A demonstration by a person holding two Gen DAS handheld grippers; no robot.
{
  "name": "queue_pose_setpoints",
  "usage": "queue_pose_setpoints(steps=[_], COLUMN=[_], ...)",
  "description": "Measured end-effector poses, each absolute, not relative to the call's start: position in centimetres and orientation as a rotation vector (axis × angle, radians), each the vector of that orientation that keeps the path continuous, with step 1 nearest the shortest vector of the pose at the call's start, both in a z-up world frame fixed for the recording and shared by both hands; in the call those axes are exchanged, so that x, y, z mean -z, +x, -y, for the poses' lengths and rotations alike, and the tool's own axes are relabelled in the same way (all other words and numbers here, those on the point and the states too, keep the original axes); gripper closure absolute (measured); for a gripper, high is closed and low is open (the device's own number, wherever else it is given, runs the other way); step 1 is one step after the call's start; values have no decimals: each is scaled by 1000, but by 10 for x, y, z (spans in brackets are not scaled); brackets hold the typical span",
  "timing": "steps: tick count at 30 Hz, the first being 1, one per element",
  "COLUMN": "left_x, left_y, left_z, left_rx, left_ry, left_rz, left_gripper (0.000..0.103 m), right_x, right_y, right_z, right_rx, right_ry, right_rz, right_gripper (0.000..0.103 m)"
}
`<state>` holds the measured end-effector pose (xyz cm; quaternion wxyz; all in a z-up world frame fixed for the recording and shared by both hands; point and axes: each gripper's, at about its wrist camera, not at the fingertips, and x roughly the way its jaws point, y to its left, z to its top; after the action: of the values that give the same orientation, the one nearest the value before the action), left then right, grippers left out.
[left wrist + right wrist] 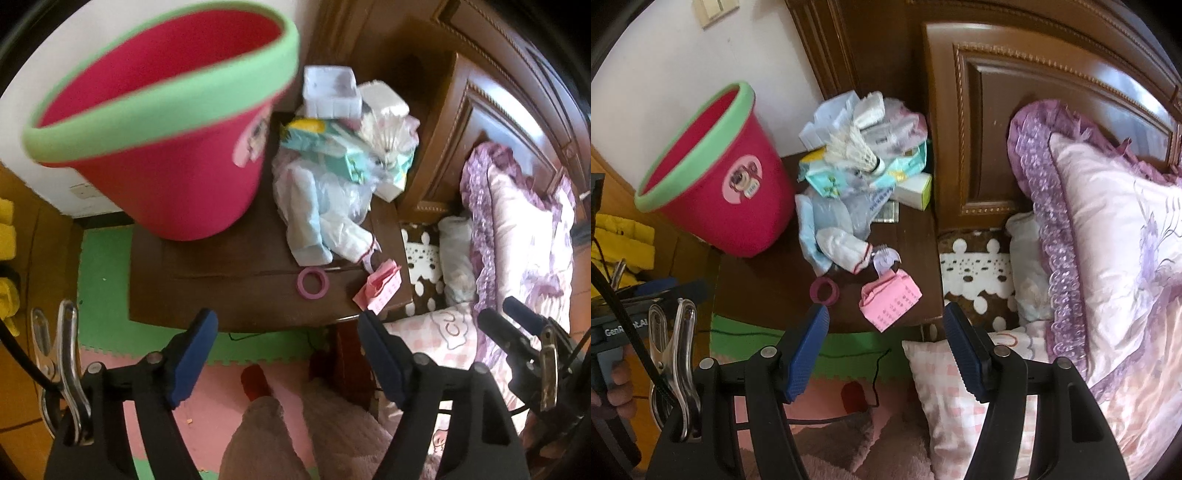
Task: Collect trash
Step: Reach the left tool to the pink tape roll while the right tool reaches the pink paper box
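I see both grippers wide, nothing between: left gripper (288, 354), right gripper (884, 347). One red bin (716, 173) on nightstand (768, 280). Beside it one trash heap (857, 162), one shuttlecock (857, 147), one pink packet (890, 301), one tape ring (825, 291).

We note the bin (713, 184) is deep pink-red with a light green rim and a round pink sticker. The nightstand (768, 280) and headboard (1015, 110) are dark brown wood. On the nightstand we record a magenta tape ring (824, 291), a pink folded paper (890, 299) printed with small darker pink marks, a white shuttlecock (855, 146) and pale blue plastic wrapping (812, 229). The pillow (1108, 229) is pale pink with a purple lace frill; the cushion (945, 384) is pink-and-white checked. The floor mat (107, 266) is green and pink. Gripper pads (809, 354) are blue.
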<state>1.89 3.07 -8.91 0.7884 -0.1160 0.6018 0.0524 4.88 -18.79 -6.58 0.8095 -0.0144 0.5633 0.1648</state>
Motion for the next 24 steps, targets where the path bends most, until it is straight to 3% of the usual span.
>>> queue_pose_setpoints(steps=[24], left_x=[245], left_y=[79], left_z=[16], left_rx=[-60], left_ry=[-137], left_rz=[-1389], left_gripper=[22], right_x=[165], right_y=[68], right_z=[201], right_rx=[-343], right_ry=[-2], right_rz=[-1327], right_gripper=[37])
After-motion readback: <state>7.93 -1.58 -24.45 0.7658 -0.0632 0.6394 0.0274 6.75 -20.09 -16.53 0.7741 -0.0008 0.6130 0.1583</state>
